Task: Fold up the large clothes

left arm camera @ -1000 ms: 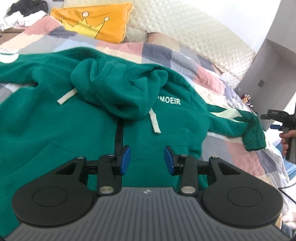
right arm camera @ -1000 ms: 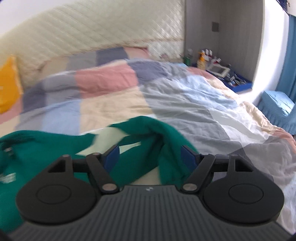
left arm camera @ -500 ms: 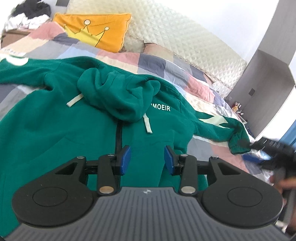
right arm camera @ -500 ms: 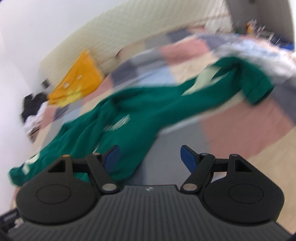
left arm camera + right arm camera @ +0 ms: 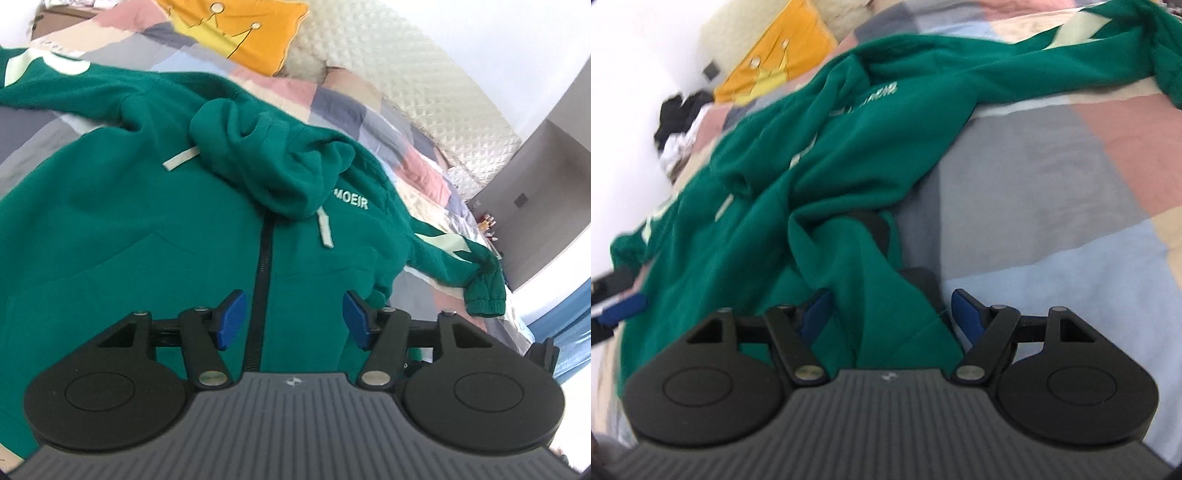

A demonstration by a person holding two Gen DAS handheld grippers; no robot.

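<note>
Two handheld grippers are seen over a green zip hoodie (image 5: 140,229) that is spread face up across a patchwork bed (image 5: 1071,177); its hood is bunched at the chest, and one sleeve (image 5: 461,266) is stretched toward the bed's right edge, near the headboard end where an orange cushion (image 5: 236,26) is propped. The left gripper (image 5: 291,317) is held above the zip at the hoodie's lower front; its jaws, narrow a second ago, are opening, with nothing pressed between them. The right gripper (image 5: 890,314), which faced the sleeve's cuff a second ago, has been swung down to the hoodie's near side edge; a fold of fabric now lies between its closing jaws, though the pads are not yet seen pressing on it. A first grasp for folding appears to be under way.
</note>
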